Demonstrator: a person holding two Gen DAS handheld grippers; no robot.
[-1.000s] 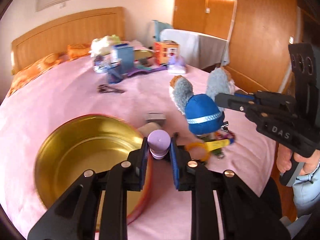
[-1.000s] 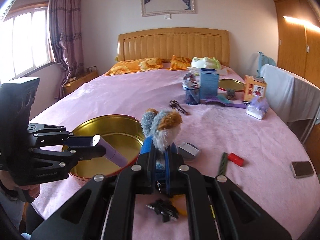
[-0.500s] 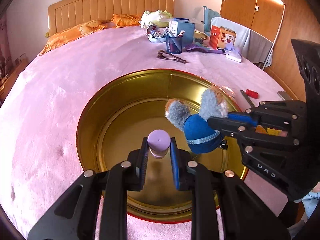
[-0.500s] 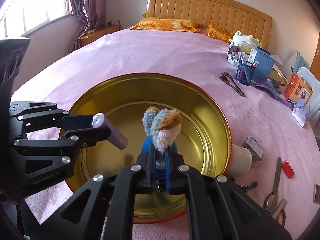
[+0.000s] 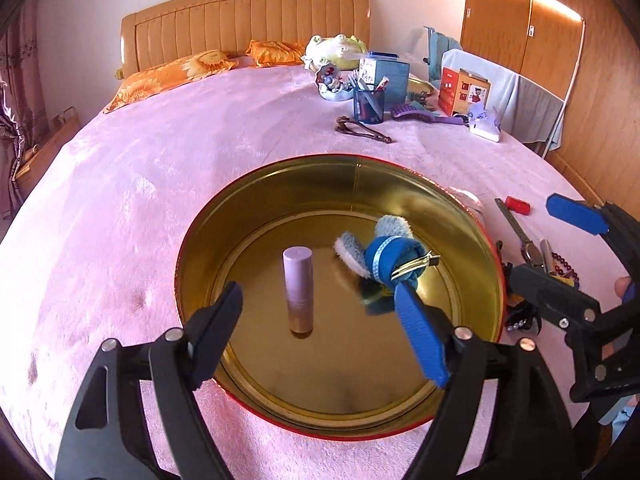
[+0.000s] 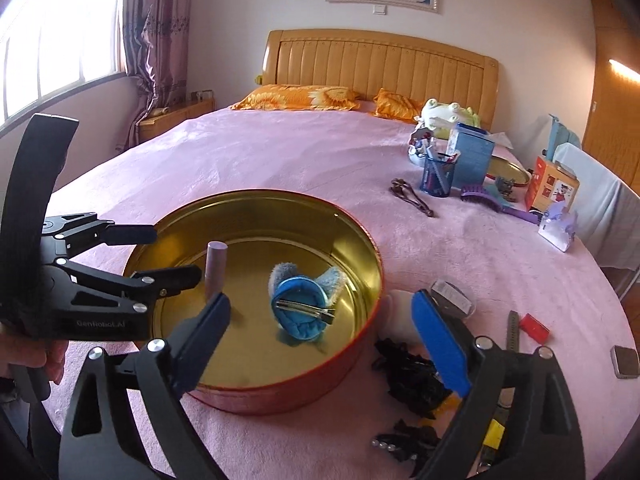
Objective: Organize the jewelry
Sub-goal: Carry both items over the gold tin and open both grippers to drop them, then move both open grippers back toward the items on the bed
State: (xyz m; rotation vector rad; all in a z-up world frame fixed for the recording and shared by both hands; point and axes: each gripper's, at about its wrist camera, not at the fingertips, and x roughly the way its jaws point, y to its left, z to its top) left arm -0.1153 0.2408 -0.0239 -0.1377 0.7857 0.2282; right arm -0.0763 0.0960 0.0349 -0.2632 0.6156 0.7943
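Covering the pink bed [image 6: 280, 160], the right view alone shows the window [image 6: 60, 40] and phone [image 6: 626, 361]; the left view alone shows a watch [image 5: 530, 254] and beads [image 5: 562, 266]. Gold tin [image 5: 490, 248] sits mid-bed. Left gripper [image 5: 320, 340] fingers spread wide, empty, above tin. Right gripper [image 6: 328, 344] fingers spread wide, empty, at tin's near rim. Plush clip [image 6: 306, 304] lies in tin, beyond and between the right fingers; purple tube [image 5: 298, 290] stands upright in tin, between the left fingers but untouched.

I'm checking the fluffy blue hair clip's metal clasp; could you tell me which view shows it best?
The right wrist view: the hair clip lies clasp-up in the tin. The left wrist view shows it blurred, clasp edge-on.
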